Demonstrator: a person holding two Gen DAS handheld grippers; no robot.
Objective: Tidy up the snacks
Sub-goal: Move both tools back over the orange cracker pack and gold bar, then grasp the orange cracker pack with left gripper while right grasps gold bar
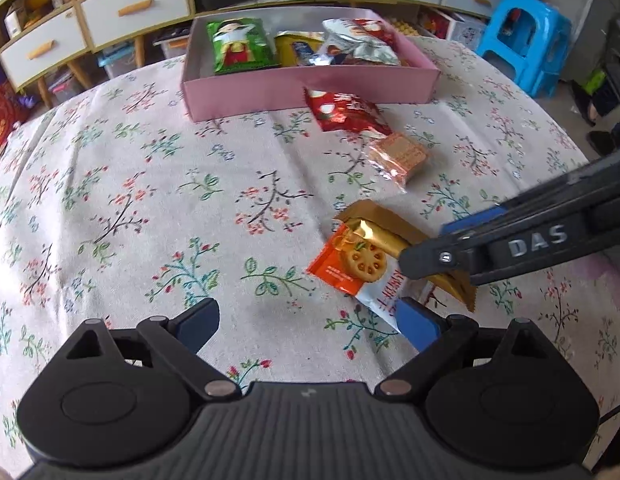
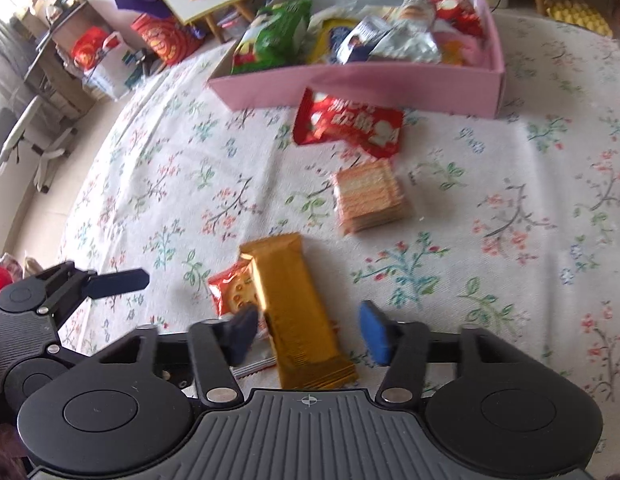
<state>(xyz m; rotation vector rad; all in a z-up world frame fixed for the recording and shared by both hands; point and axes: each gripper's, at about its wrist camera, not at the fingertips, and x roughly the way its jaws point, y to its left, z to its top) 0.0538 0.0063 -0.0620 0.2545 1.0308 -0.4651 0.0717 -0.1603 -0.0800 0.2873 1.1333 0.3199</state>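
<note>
Straddling the shiny gold foil snack bar (image 2: 299, 320), right gripper (image 2: 310, 330) spread wide, nothing clenched | bar overlaps orange biscuit packet (image 2: 231, 288) | left gripper (image 1: 310, 322) released, empty | only gold should be pinched, then carried to pink cardboard box (image 2: 390, 84)

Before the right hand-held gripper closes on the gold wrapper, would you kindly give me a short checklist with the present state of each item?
1. Right hand-held gripper open: ok, fingers spread.
2. Gold snack bar between its fingers: ok, lying lengthwise in the gap.
3. Bar free of other items: not ok, it overlaps the orange biscuit packet, which the left finger partly covers.
4. Left hand-held gripper out of the way: cannot tell; it is open, empty and close by.
5. Space in the pink box: cannot tell, already well filled.
6. Path to the box: not ok, the red packet and wafer pack lie between.
</note>
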